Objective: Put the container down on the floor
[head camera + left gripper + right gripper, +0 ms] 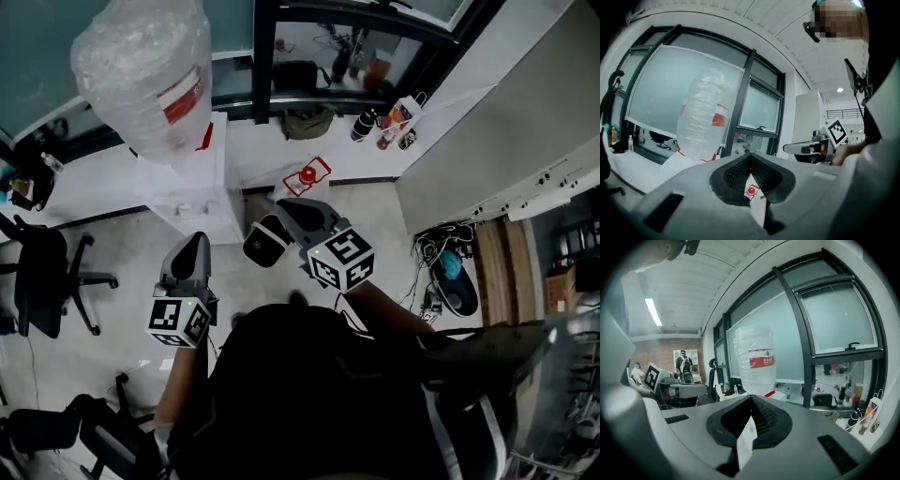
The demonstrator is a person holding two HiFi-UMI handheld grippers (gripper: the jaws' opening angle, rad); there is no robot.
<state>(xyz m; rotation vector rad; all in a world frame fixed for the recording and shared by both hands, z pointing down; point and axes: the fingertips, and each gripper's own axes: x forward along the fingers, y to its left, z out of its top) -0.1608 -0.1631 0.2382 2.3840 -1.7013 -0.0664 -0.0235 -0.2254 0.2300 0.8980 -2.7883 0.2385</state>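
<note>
Container [141,75]: clear, in crinkled translucent wrap; red label [183,101] with white print. Dispenser [202,187]: white. Left gripper [197,242], right gripper [281,208]: grey shells, black ribbed pads [764,420]; cubes [342,258] carry black-and-white square markers. Chair [42,281]: black. Window frames [265,47]: black. Floor [131,253]: pale grey.

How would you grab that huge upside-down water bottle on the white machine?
Probably from both sides at once: the left tool against its left flank and the right tool against its right, low on the round body. The water bottle stands neck-down in the white dispenser and looks too wide for one tool's jaws, so squeeze it between the two and lift straight up.
</note>
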